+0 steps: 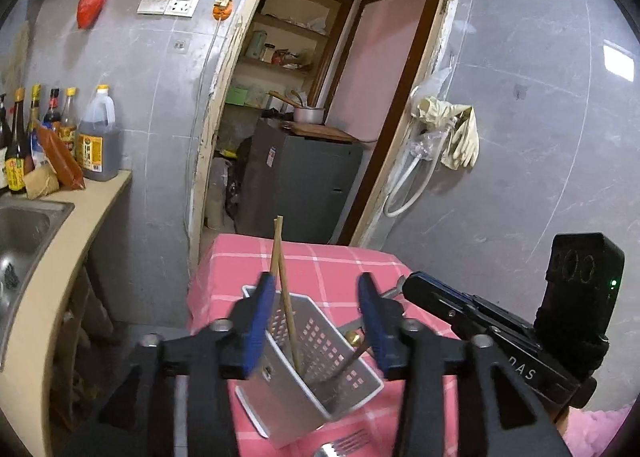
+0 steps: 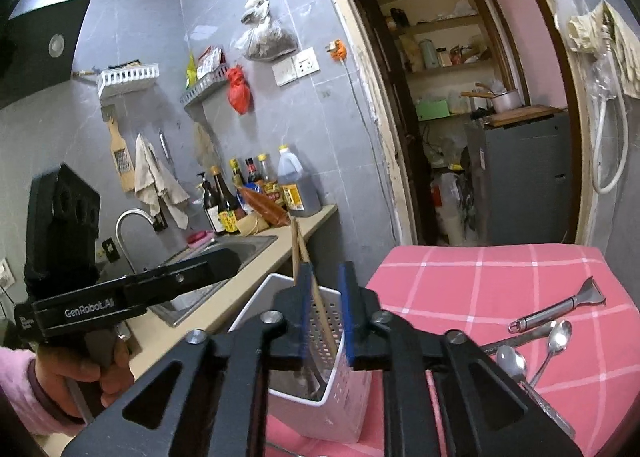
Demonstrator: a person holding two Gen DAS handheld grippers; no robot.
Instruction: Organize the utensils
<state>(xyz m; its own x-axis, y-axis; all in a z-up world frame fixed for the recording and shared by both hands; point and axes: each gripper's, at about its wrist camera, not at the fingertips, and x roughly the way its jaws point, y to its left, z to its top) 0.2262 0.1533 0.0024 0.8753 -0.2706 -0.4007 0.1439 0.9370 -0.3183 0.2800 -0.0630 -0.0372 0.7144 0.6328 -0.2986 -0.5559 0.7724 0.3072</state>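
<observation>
A white perforated utensil holder [image 1: 288, 397] [image 2: 352, 393] stands on the pink checked tablecloth [image 1: 320, 261] [image 2: 480, 277]. A pair of wooden chopsticks [image 1: 282, 281] [image 2: 298, 253] leans upright in it, beside a dark-handled utensil [image 1: 354, 355]. My left gripper [image 1: 316, 317] hovers over the holder with its jaws well apart; the chopsticks stand by its left finger, unpressed. My right gripper [image 2: 327, 297] is just above the holder's rim, jaws narrowly apart and holding nothing. A peeler [image 2: 560, 305], two spoons [image 2: 560, 333] and a fork [image 1: 346, 443] lie on the cloth.
To the left run a beige counter [image 2: 256, 277] with a steel sink [image 1: 20, 233] [image 2: 224, 253] and sauce bottles [image 1: 98, 137] [image 2: 296, 185]. A person's hand [image 2: 80, 369] in a pink sleeve holds the left gripper. A doorway with a grey fridge [image 1: 304, 185] lies behind the table.
</observation>
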